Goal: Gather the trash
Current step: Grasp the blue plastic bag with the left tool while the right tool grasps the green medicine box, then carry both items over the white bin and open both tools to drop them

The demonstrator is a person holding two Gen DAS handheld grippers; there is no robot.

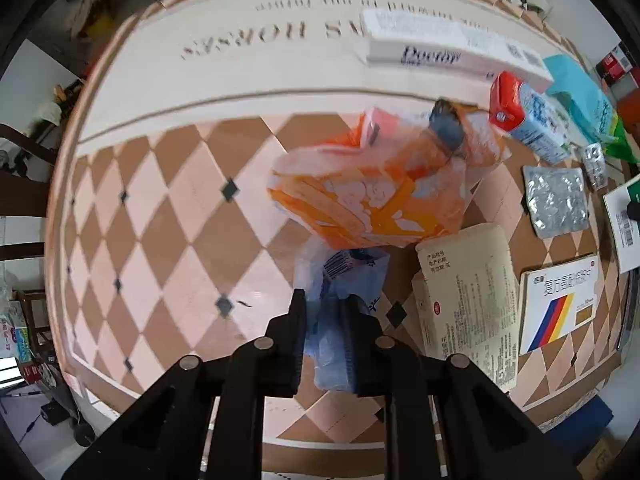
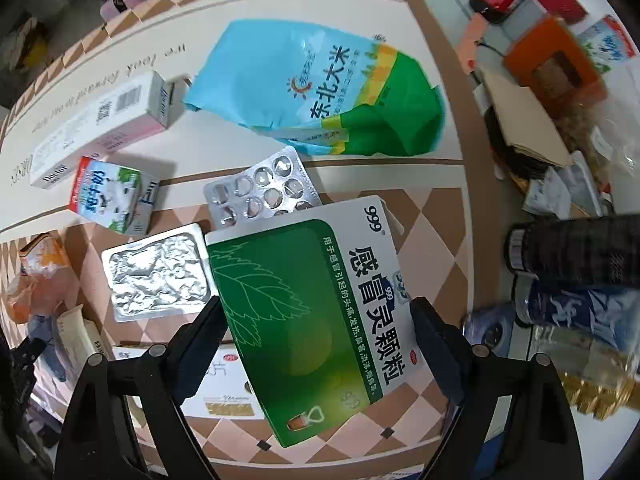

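Observation:
My left gripper point(image 1: 324, 312) is shut on the twisted neck of a clear plastic bag point(image 1: 340, 280) that holds an orange packet point(image 1: 360, 196) and hangs above the table. My right gripper point(image 2: 316, 320) is shut on a green and white 999 medicine box point(image 2: 312, 304), held tilted above the table. Loose trash lies on the patterned tablecloth point(image 1: 160, 200): a milk carton point(image 2: 112, 196), two foil blister packs point(image 2: 160, 272) point(image 2: 264, 184), a long white box point(image 2: 100, 136), a blue-green rice bag point(image 2: 320, 88), a beige medicine box point(image 1: 468, 300) and a white box with coloured stripes point(image 1: 556, 304).
The table's right edge point(image 2: 468, 200) borders a floor pile of cardboard, boxes and wrappers point(image 2: 540, 120). A dark bottle point(image 2: 576, 252) and blue packaging point(image 2: 580, 312) lie at the right. Chairs and clutter stand left of the table point(image 1: 24, 160).

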